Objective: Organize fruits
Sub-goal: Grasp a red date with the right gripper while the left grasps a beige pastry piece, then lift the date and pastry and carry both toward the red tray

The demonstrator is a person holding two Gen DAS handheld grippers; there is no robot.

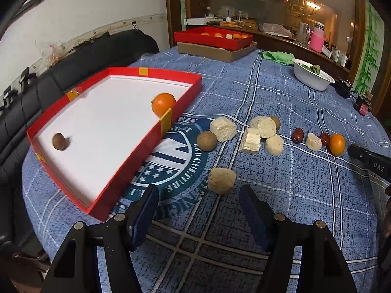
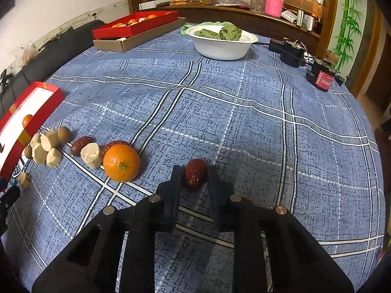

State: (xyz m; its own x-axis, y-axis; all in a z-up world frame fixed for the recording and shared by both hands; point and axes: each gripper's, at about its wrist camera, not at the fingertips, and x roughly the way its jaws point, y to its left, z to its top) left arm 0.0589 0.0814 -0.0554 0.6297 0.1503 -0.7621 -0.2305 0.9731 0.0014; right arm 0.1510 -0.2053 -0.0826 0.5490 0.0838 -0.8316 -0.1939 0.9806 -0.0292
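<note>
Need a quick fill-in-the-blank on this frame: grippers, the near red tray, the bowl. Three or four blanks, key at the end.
1. The right gripper is shut on a dark red ____.
2. The left gripper is ____, with nothing between its fingers.
3. The near red tray holds a small brown fruit and one ____.
4. The white bowl holds leaves coloured ____.

Missing words: date; open; orange; green
</note>
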